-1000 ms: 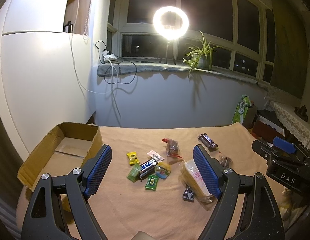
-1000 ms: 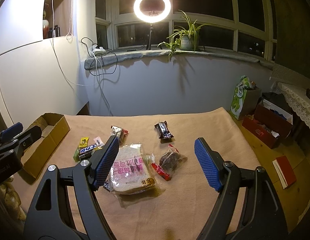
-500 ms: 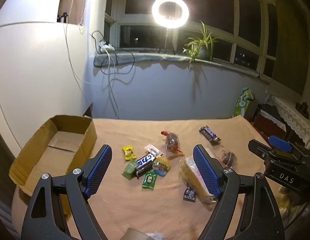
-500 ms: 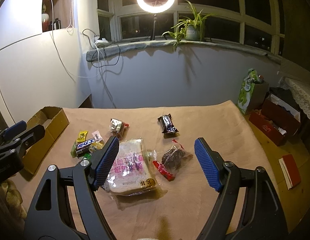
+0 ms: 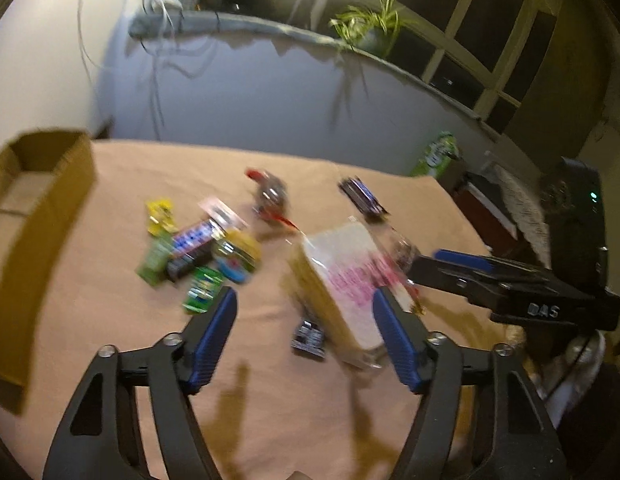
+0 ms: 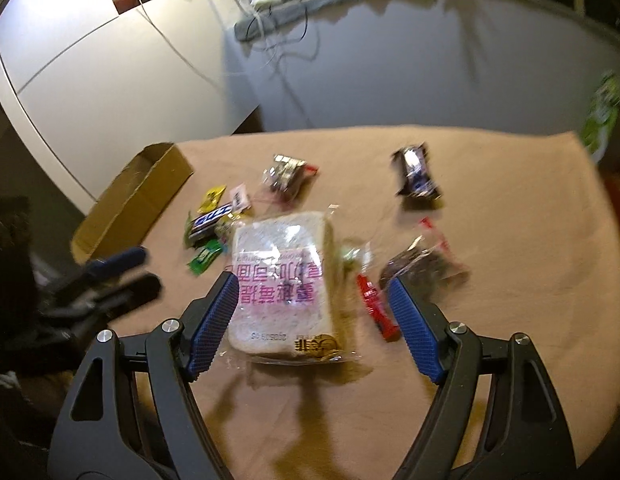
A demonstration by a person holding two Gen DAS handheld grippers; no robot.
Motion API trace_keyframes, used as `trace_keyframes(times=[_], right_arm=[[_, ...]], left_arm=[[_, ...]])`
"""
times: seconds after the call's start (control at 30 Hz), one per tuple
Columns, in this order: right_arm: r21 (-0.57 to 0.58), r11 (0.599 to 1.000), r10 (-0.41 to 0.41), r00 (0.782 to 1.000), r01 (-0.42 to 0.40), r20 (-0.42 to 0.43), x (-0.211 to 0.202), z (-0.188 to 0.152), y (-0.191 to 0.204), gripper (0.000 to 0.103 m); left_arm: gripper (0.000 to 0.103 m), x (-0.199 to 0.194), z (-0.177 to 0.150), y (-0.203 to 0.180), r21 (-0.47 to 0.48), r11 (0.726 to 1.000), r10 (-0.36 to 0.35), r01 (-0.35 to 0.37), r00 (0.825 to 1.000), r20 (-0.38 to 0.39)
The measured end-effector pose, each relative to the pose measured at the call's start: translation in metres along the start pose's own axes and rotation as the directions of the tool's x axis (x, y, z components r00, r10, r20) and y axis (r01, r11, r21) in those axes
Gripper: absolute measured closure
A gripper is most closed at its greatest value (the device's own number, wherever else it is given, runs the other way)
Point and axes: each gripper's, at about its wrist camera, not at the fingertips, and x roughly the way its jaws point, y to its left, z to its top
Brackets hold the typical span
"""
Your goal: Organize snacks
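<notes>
The right tool (image 6: 312,312) hangs with its jaws spread wide and nothing between the blue pads; the bagged bread loaf (image 6: 283,280) lies directly ahead of it on the tan-covered surface (image 6: 510,240), its near end sitting in the gap between the two fingers and its long axis running away from the tool toward the far edge; the spread looks wide enough to straddle the loaf across its short side, so I judge the bread to be the likely first pick, with the right tool the nearer one. The left tool (image 5: 305,332) is likewise spread apart and empty; from its view the loaf (image 5: 342,280) sits ahead and to the right, angled, while the huddle of small sweets (image 5: 197,252) lies ahead and to the left. The cardboard box (image 6: 133,200) stands open at the left edge of the surface, well apart from the bread, with the small sweets between them; it seems the destination. A dark chocolate bar (image 6: 416,176) lies alone toward the far right; a clear packet of dark pieces (image 6: 422,268) rests just beside the right finger. Both views are blurred, so labels are hard to read.
</notes>
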Motion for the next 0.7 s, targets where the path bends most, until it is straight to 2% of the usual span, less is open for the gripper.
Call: trace_keyframes(times=[0.03, 0.1, 0.27, 0.7], right_arm=[[-0.002, 1.0, 0.01, 1.0, -0.01, -0.016, 0.003, 0.001, 0.0, 0.033], [-0.005, 0.999, 0.044, 0.997, -0.044, -0.056, 0.012, 0.002, -0.001, 0.038], [-0.003, 0.997, 0.075, 0.99, -0.076, -0.117, 0.031, 0.003, -0.002, 0.045], [0.052, 0.994, 0.107, 0.981, -0.1, -0.162, 0.047, 0.009, -0.007, 0.048]], left_arm=[[0.04, 0.002, 0.0, -0.001, -0.004, 1.0, -0.009, 0.009, 1.0, -0.012], [0.048, 0.007, -0.002, -0.006, 0.0, 1.0, -0.031, 0.031, 0.999, -0.032], [0.06, 0.022, -0.001, -0.008, -0.016, 0.998, -0.064, 0.063, 0.995, -0.08], [0.062, 0.042, 0.003, -0.005, -0.046, 0.994, -0.108, 0.103, 0.985, -0.131]])
